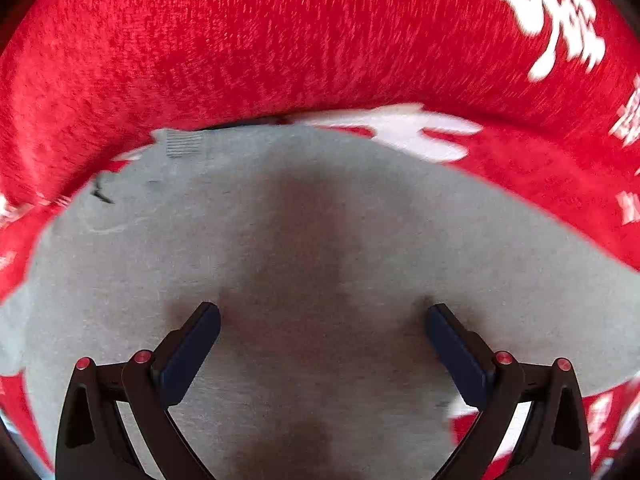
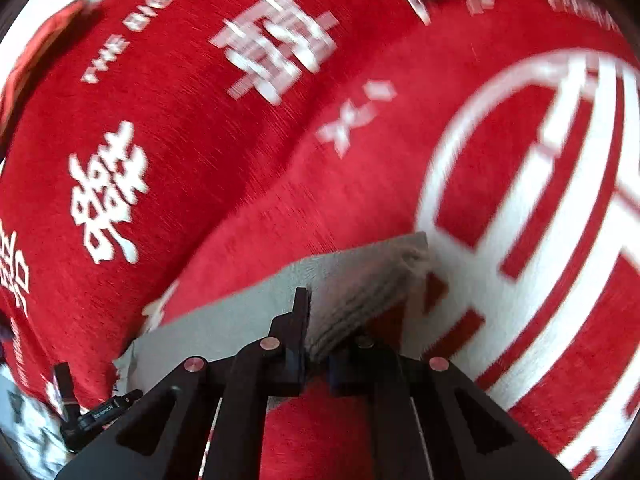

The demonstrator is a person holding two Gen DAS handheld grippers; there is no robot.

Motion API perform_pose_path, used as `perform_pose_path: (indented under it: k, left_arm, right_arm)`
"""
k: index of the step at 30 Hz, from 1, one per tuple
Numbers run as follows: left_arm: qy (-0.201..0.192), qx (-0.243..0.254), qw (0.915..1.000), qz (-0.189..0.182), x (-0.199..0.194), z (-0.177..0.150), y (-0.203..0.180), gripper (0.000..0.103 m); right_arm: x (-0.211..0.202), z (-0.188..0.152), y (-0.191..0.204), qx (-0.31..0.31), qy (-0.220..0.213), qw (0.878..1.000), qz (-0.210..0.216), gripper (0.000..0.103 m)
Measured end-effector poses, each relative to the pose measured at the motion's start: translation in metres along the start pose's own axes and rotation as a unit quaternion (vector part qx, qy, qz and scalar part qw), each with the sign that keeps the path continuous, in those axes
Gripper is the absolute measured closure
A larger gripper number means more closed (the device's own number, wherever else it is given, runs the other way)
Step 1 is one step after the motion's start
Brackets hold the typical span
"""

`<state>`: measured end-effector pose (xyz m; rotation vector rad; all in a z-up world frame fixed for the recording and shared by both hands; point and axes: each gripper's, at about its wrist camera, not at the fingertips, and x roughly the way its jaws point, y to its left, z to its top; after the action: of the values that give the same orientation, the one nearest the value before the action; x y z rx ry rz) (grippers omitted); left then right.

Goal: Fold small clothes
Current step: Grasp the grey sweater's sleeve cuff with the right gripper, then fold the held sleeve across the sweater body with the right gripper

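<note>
A small grey garment (image 1: 320,240) lies spread on a red blanket (image 1: 280,40) with white characters. My left gripper (image 1: 322,320) is open just above the garment's middle, fingers spread wide, holding nothing. In the right wrist view my right gripper (image 2: 320,344) is shut on a ribbed edge of the grey garment (image 2: 360,288) and holds it a little above the blanket (image 2: 240,180). The rest of the garment trails down to the left. The left gripper's black tip (image 2: 68,400) shows at the lower left.
The red blanket with white characters and a large white circle emblem (image 2: 520,220) fills both views. A fold in the blanket rises behind the garment (image 1: 360,92). A small label (image 1: 182,144) sits at the garment's far edge. Patterned floor (image 2: 24,432) shows at lower left.
</note>
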<state>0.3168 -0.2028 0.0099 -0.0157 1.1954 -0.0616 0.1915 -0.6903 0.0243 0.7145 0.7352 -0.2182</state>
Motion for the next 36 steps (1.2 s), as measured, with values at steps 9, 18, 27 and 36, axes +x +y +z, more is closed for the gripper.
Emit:
perform_pose_path:
  k: [9, 18, 27, 36]
  left_arm:
    - [0.012, -0.026, 0.9996, 0.004, 0.009, 0.014, 0.013, 0.0]
    - [0.01, 0.046, 0.9966, 0.067, 0.031, 0.044, -0.015, 0.0]
    - [0.004, -0.007, 0.9998, -0.018, -0.016, 0.032, 0.031, 0.0]
    - [-0.03, -0.154, 0.9873, -0.027, -0.072, -0.063, 0.188, 0.0]
  right_arm:
    - [-0.035, 0.006, 0.084, -0.154, -0.055, 0.986, -0.01, 0.095]
    - [-0.067, -0.014, 0.169, -0.255, -0.071, 0.964, -0.016, 0.096]
    - [-0.081, -0.038, 0.222, -0.303, -0.066, 0.95, -0.022, 0.096]
    - [-0.088, -0.111, 0.34, -0.42, -0.088, 0.903, 0.028, 0.096]
